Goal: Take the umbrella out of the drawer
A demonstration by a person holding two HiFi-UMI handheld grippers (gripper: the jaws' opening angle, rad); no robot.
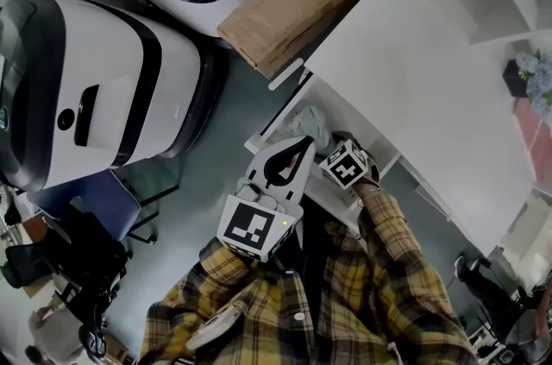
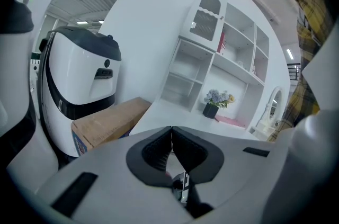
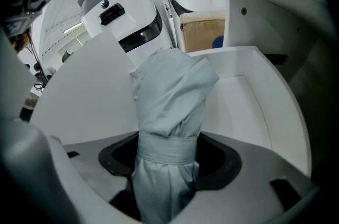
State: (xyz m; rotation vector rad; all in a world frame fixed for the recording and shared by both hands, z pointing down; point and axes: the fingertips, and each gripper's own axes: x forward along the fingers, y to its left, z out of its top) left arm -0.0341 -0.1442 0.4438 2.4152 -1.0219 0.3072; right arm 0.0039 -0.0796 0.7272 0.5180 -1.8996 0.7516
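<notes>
A folded pale grey-blue umbrella [image 3: 170, 106], bound by its strap, stands between the jaws of my right gripper [image 3: 169, 158], whose pads press on it at the strap. Behind it lies the open white drawer [image 3: 254, 96]. In the head view the umbrella [image 1: 312, 129] sits just above the drawer [image 1: 269, 133], with the right gripper [image 1: 328, 149] reaching steeply down to it. My left gripper [image 1: 304, 147] is beside it, jaws shut on nothing. In the left gripper view the left gripper [image 2: 171, 135] has its pads touching and points over the desk top.
The drawer belongs to a white desk [image 1: 414, 70] with shelves and a pot of flowers [image 2: 214, 101]. A cardboard box [image 1: 302, 1] leans against the desk's far side. A large white and black machine [image 1: 95, 87] stands at the left, a dark chair [image 1: 78, 251] below it.
</notes>
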